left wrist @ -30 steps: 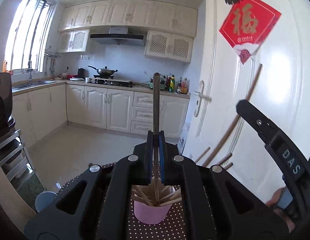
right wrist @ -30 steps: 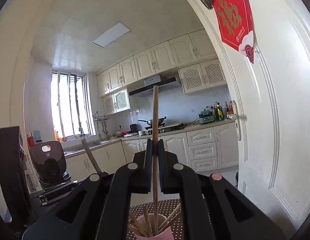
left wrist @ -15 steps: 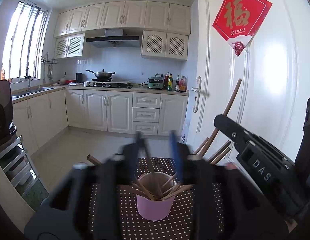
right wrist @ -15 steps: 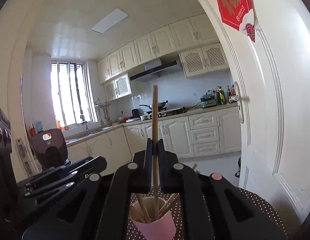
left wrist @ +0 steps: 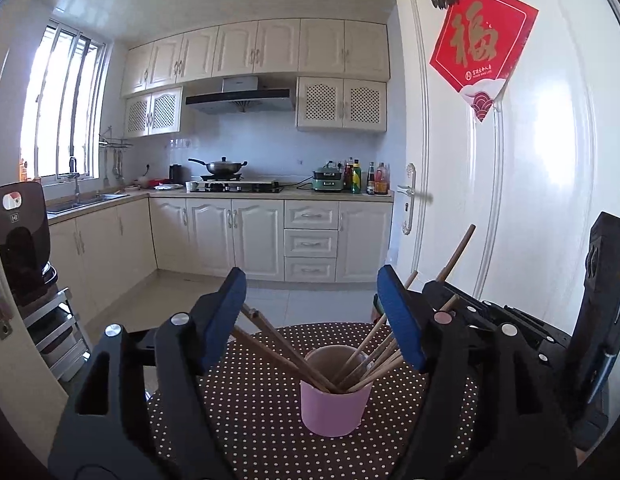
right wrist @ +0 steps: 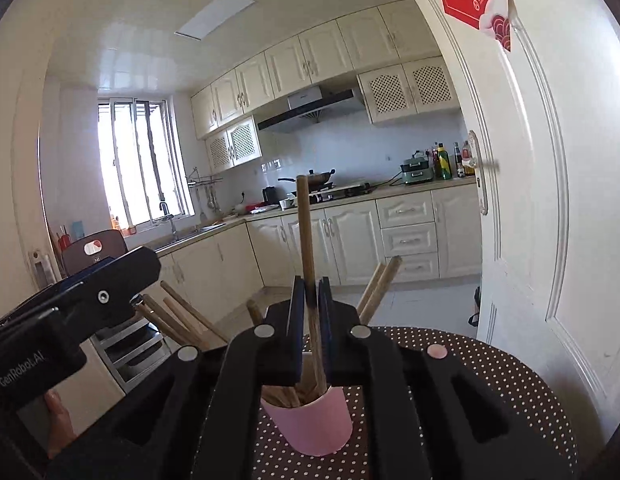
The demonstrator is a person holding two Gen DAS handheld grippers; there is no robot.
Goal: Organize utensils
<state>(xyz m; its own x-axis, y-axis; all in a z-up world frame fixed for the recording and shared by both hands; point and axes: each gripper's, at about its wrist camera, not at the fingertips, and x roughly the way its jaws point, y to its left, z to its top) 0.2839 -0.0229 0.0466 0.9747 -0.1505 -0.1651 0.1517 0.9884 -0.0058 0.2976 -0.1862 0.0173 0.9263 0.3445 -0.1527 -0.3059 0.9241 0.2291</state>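
Note:
A pink cup (left wrist: 333, 400) (right wrist: 313, 420) holding several wooden chopsticks (left wrist: 365, 352) stands on a round table with a dark dotted cloth (left wrist: 250, 420) (right wrist: 489, 380). My left gripper (left wrist: 310, 280) hovers just in front of the cup; its jaws are opening wide and nothing is between its blue pads. In the right wrist view the left gripper (right wrist: 90, 300) sits at the left. My right gripper (right wrist: 310, 286) is shut on one upright chopstick (right wrist: 306, 240) whose lower end dips into the cup, and its jaws are just starting to open. The right gripper (left wrist: 469, 312) reaches in from the right.
A white door (left wrist: 529, 200) with a red paper sign stands close behind the table on the right. A metal rack (left wrist: 58, 332) and a dark appliance (left wrist: 18, 240) are at the left. Kitchen cabinets line the far wall. A hand (right wrist: 58, 420) holds the left gripper.
My left gripper let go of the chopstick it held upright and opened wide; that stick now rests in the cup. My right gripper sank, bringing its chopstick down into the cup.

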